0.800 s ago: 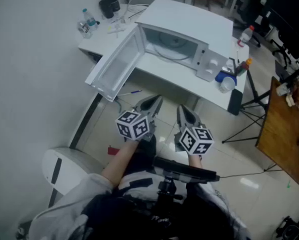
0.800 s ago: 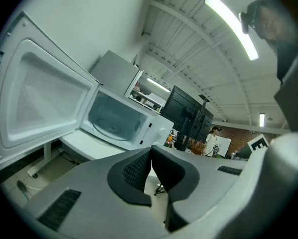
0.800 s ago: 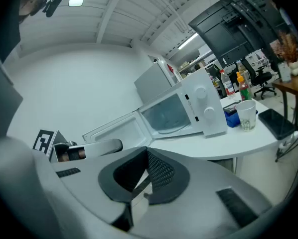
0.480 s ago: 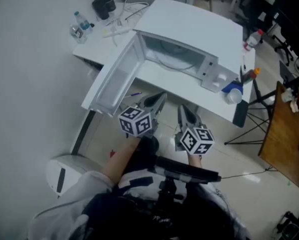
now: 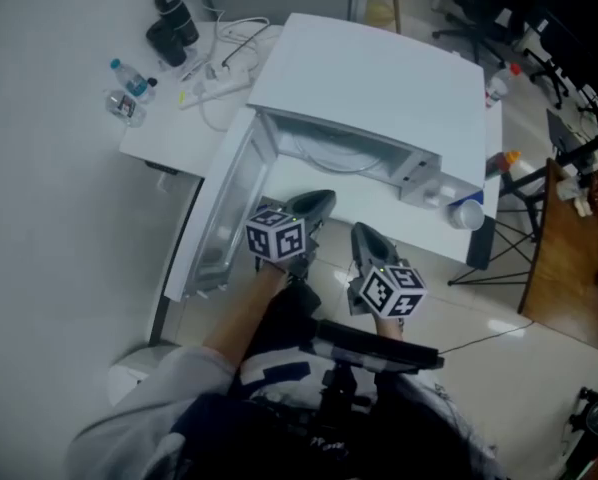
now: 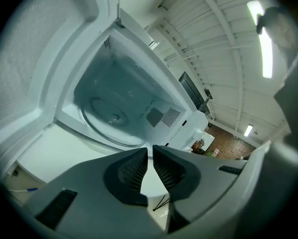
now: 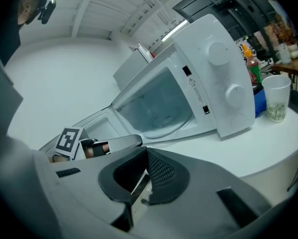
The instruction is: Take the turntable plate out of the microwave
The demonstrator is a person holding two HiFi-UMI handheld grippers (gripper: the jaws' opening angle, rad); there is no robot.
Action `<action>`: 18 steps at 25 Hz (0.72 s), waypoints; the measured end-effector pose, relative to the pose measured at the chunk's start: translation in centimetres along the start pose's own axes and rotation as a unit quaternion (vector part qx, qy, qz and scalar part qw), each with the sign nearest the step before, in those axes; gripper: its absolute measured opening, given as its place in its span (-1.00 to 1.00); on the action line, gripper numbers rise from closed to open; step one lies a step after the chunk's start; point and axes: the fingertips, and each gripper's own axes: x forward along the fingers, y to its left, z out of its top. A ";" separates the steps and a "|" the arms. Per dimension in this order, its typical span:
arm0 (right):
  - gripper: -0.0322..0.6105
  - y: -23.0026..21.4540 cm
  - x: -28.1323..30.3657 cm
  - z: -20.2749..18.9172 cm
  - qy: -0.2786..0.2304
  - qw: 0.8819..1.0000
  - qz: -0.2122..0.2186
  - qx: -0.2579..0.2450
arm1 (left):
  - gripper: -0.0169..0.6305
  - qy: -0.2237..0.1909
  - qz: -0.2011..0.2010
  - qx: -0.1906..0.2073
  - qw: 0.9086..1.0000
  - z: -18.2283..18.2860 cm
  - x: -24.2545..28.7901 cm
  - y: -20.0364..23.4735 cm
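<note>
My left gripper (image 5: 321, 199) was all but closed, a thin slit with nothing in it, and my right gripper (image 5: 363, 232) was fully closed and empty too. Both hung just off the bench's (image 5: 169, 140) front edge, short of the microwave (image 5: 379, 78). The turntable plate (image 6: 111, 121) lay flat on the oven floor, still inside, with the door (image 5: 224, 218) swung wide past the front edge on my left. To do this step well, I judged I should spread the jaws before going in. One jaw should slide under the plate's near rim and the other close over it. Then I should lift it a little and draw it out level, since glass would likely slip from a shallow bite and the other gripper could steady the far side. The left gripper view looked straight into the cavity and showed the plate's whole ring, which the head view mostly hid under the microwave's top. The right gripper view gave what neither other view did — the control knobs (image 7: 223, 71) face on, and a clear cup (image 7: 276, 97) beside the microwave toward the bench's right end, worth keeping clear of as the plate comes out.
</note>
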 end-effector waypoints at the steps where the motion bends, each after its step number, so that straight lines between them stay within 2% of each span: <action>1: -0.92 -0.2 0.2 0.0 0.001 1.000 -0.005 0.002 | -0.85 0.006 -0.002 -0.008 1.000 0.0 0.3 0.7; 8: -0.92 -1.6 2.6 0.4 -0.009 0.999 -0.043 0.020 | -0.85 0.036 0.013 -0.049 0.998 -0.7 2.7 4.8; 11: -0.92 -1.8 3.2 0.7 -0.011 0.998 -0.055 0.014 | -0.85 0.028 0.009 -0.080 0.996 -0.2 3.5 5.5; 12: -0.92 -1.9 3.3 0.8 -0.007 0.998 -0.058 0.009 | -0.76 0.027 0.006 -0.096 0.995 0.0 3.7 5.5; 14: -0.92 -2.0 3.3 0.7 0.004 0.998 -0.064 -0.003 | -0.70 0.025 0.004 -0.125 0.992 -0.1 3.8 5.7; 18: -0.90 -2.7 3.8 0.8 0.021 0.998 -0.056 -0.014 | -0.69 0.002 0.027 -0.158 0.987 -0.1 3.9 7.0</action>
